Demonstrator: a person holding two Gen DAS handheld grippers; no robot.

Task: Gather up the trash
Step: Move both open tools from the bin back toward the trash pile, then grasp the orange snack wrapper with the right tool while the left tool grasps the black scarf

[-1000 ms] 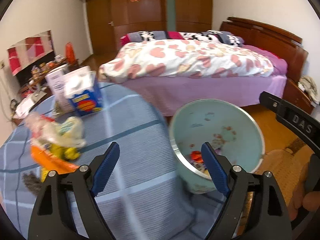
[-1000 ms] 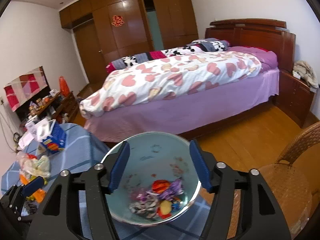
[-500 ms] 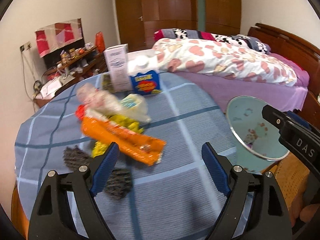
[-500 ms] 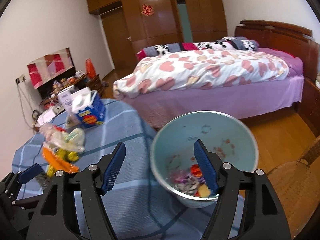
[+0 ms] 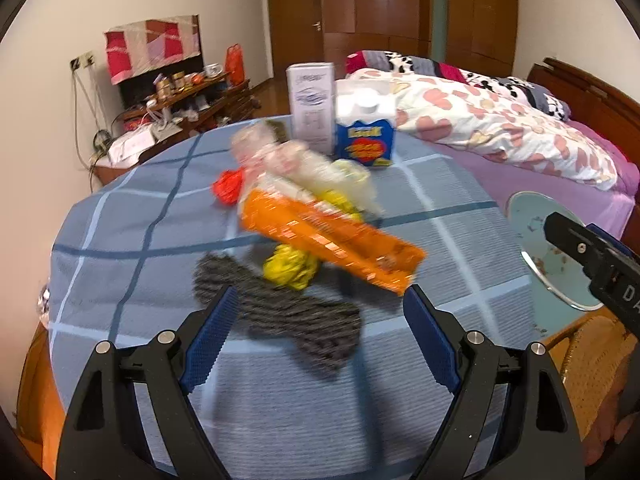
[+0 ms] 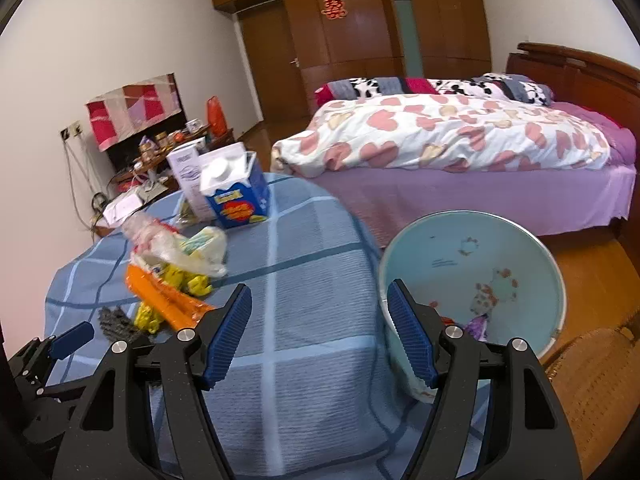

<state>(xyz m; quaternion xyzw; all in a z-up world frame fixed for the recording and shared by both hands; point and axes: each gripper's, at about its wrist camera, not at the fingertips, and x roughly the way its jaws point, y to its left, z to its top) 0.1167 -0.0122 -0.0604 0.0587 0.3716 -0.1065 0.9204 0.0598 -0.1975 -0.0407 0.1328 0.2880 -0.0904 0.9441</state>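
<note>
1. The left gripper [image 5: 320, 344] hangs above the near part of a round table [image 5: 120, 248] covered in a blue checked cloth. Its jaws stand wide apart with nothing between the blue pads [image 5: 210, 344]; it is released.
2. Just beyond its tips lies the heap of trash: a long orange wrapper [image 5: 332, 240] on top, a crumpled yellow wrapper [image 5: 290, 266] half hidden under it, a clear plastic bag [image 5: 288, 164] behind, and a small red scrap [image 5: 228, 186] at the far left of the heap. All of these are smeared by blur, so any print on them cannot be read.
3. A flat grey knitted piece [image 5: 280, 312] lies nearest the left gripper; what it is cannot be told.
4. At the far edge of the table stand 2 cartons, a white box [image 5: 312, 104] and, touching it on the right, a blue carton [image 5: 366, 140].
5. The right gripper [image 6: 320, 332] is also released, its jaws apart and empty over bare cloth. Its right finger covers part of the near rim of the pale blue bin [image 6: 520, 248].
6. The bin stands off the table's right edge, tilted toward the camera. Only a few bits of trash show at its bottom; the rest is hidden behind the finger.
7. In the left view the bin is cut off by the right gripper's black body.
8. A wicker chair [image 6: 592, 384] is cropped at the near right; a bed [image 6: 460, 136] lies far behind.
</note>
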